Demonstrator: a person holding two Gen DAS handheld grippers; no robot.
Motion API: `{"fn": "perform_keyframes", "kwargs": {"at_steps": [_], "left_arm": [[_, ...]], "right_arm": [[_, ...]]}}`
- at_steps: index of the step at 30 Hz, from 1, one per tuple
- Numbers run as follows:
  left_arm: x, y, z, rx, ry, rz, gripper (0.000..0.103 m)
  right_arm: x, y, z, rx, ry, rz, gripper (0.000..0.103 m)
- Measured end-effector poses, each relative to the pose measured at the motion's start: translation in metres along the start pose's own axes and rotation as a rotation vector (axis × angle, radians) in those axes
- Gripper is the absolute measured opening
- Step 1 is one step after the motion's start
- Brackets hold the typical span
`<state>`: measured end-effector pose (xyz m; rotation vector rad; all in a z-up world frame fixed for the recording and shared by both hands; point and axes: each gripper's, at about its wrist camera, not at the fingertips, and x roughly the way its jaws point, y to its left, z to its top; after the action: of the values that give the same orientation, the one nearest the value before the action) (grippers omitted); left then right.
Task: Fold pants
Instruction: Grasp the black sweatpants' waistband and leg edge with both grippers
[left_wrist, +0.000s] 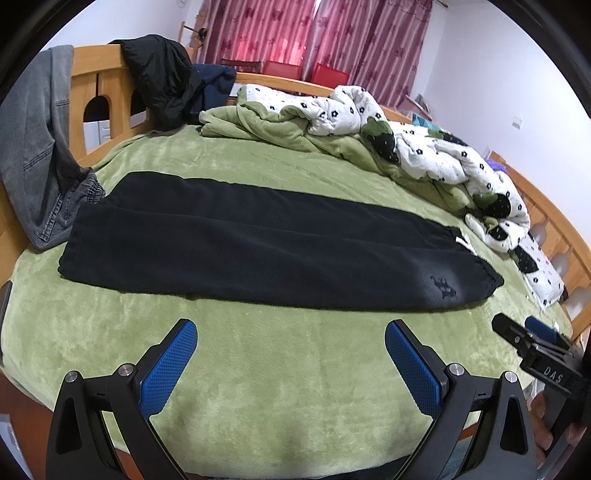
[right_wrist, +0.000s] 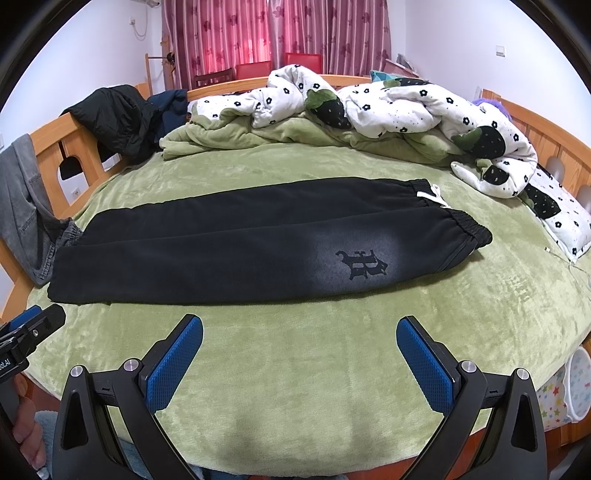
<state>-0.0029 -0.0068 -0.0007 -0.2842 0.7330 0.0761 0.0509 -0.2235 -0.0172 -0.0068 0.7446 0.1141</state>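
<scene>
Nearest the cameras, the left claw (left_wrist: 290, 328) and the right claw (right_wrist: 299, 323) both stood wide apart and held nothing, hovering over bare green fleece bed cover (right_wrist: 295, 376) at the near edge of the bed. In the left wrist view the right claw showed at about 4 o'clock; in the right wrist view the left claw showed at about 8 o'clock.

Just beyond them the black sweatpants (right_wrist: 229, 243) lay flat across the bed, one leg folded over the other, with the hems toward 9 o'clock and the elastic waistband (right_wrist: 469, 230) toward 3 o'clock, a white drawstring (right_wrist: 432, 195) poking out beside it. A gothic logo (right_wrist: 362, 264) faced up near the waist.

The lengthwise fold looked done, so the crosswise fold was apparently next. That would call for each claw to pinch a corner of one end and carry it over the other, keeping both layers together.

Farther back, a crumpled strawberry-print duvet (right_wrist: 388, 107) lay from 12 to 2 o'clock, and grey jeans (left_wrist: 33, 147) and a black jacket (left_wrist: 162, 77) hung over the wooden bed frame (left_wrist: 92, 88).
</scene>
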Motion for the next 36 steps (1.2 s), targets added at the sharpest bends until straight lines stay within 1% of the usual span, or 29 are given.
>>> {"fn": "perform_keyframes", "kwargs": {"at_steps": [4, 7, 8, 10, 11, 14, 15, 17, 19, 21, 22, 23, 24, 25, 26, 27, 30, 33, 34, 36], "left_arm": [[0.005, -0.004, 0.002, -0.021, 0.008, -0.047, 0.102], [0.018, -0.003, 0.008, -0.053, 0.037, -0.085, 0.102], [0.024, -0.002, 0.012, -0.069, 0.053, -0.108, 0.102], [0.031, 0.003, 0.019, -0.083, 0.063, -0.144, 0.102], [0.032, 0.007, 0.025, -0.079, 0.055, -0.136, 0.102], [0.035, 0.025, 0.040, -0.066, 0.004, -0.052, 0.102], [0.039, 0.036, 0.043, -0.077, 0.001, -0.026, 0.102], [0.046, 0.057, 0.045, -0.108, 0.007, 0.000, 0.102], [0.055, 0.085, 0.040, -0.150, 0.005, 0.031, 0.102], [0.065, 0.109, 0.033, -0.192, 0.011, 0.049, 0.100], [0.071, 0.120, 0.029, -0.208, 0.017, 0.046, 0.100], [0.076, 0.131, 0.024, -0.225, 0.022, 0.046, 0.099], [0.083, 0.143, 0.016, -0.251, 0.024, 0.047, 0.099], [0.086, 0.150, 0.011, -0.274, 0.022, 0.047, 0.099], [0.091, 0.157, 0.005, -0.307, 0.019, 0.049, 0.099], [0.099, 0.167, -0.002, -0.351, 0.022, 0.047, 0.098], [0.117, 0.185, -0.014, -0.436, 0.040, 0.010, 0.094], [0.126, 0.191, -0.017, -0.458, 0.021, 0.001, 0.094], [0.129, 0.194, -0.017, -0.464, 0.005, 0.007, 0.094], [0.138, 0.199, -0.014, -0.489, 0.000, 0.006, 0.094]], "right_arm": [[0.000, -0.001, 0.000, 0.023, -0.005, 0.023, 0.103], [0.001, -0.008, 0.006, 0.074, -0.010, 0.087, 0.102], [0.000, -0.012, 0.009, 0.096, -0.026, 0.107, 0.102], [-0.003, -0.017, 0.017, 0.117, -0.062, 0.097, 0.102], [-0.004, -0.020, 0.024, 0.109, -0.077, 0.085, 0.102], [-0.006, -0.033, 0.042, 0.081, -0.113, 0.043, 0.102], [-0.005, -0.040, 0.047, 0.080, -0.128, 0.031, 0.102], [0.003, -0.057, 0.050, 0.068, -0.140, 0.020, 0.102], [0.024, -0.079, 0.050, 0.067, -0.108, -0.008, 0.102], [0.047, -0.100, 0.043, 0.097, -0.072, -0.044, 0.102], [0.058, -0.110, 0.039, 0.120, -0.044, -0.037, 0.102], [0.074, -0.122, 0.032, 0.154, 0.008, -0.003, 0.097], [0.086, -0.130, 0.026, 0.191, 0.048, 0.028, 0.089], [0.101, -0.143, 0.017, 0.255, 0.082, 0.054, 0.086], [0.110, -0.150, 0.010, 0.293, 0.097, 0.055, 0.081], [0.121, -0.157, 0.004, 0.323, 0.114, 0.064, 0.081], [0.142, -0.170, -0.014, 0.363, 0.145, 0.076, 0.081], [0.156, -0.180, -0.022, 0.388, 0.143, 0.077, 0.081], [0.159, -0.183, -0.023, 0.400, 0.142, 0.086, 0.081], [0.170, -0.191, -0.023, 0.444, 0.146, 0.118, 0.081]]}}
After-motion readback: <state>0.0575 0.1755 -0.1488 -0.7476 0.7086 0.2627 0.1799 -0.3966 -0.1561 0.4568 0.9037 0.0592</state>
